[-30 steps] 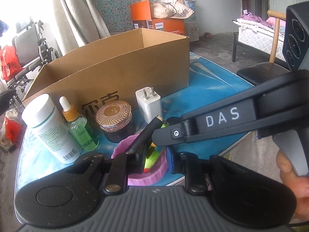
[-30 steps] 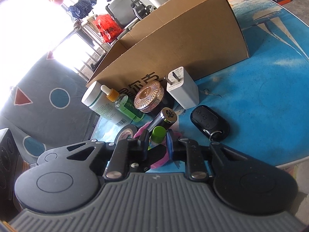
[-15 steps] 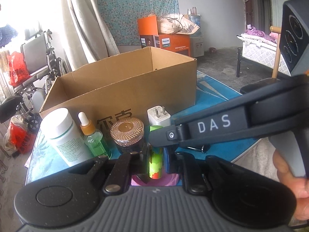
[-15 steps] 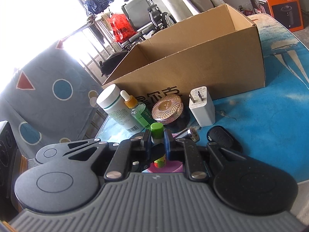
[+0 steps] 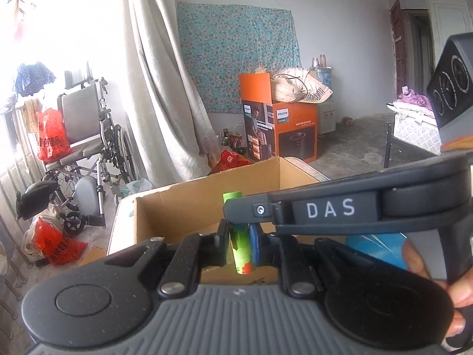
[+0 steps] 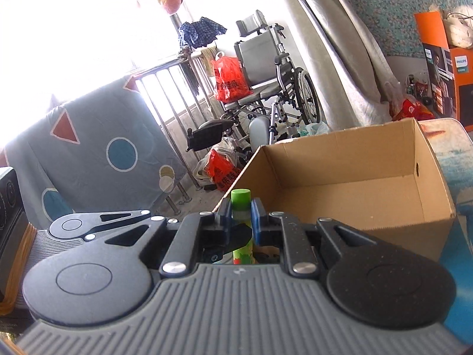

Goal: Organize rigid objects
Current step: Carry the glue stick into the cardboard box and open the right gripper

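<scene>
Wheelchair (image 6: 266, 88): biggest thing I can see from my end, parked by the window rail behind the table, red bag (image 6: 229, 80) hanging on it.
Table (image 6: 464, 174): blue top, I only get slivers of it past the box on the right.
Cardboard box (image 6: 348, 189): open top, sitting on the table right in front of both cameras. What I can see of its inside is bare brown floor.
Orange carton (image 5: 283, 130): on the floor farther back by the patterned wall cloth, a bundle piled on top.
Right gripper (image 5: 233, 211): reaches across the left wrist view, arm marked DAS. Clamped tight on the upper part of the tube, just under its cap.
Left gripper (image 5: 239, 244): also pinched shut on the same tube, lower down, the blue pad (image 5: 254, 244) pressed on its side.
Green tube (image 5: 241, 251): held upright by both grippers, up off the table, on the near side of the box at about rim height. It has red marks near the bottom end.
</scene>
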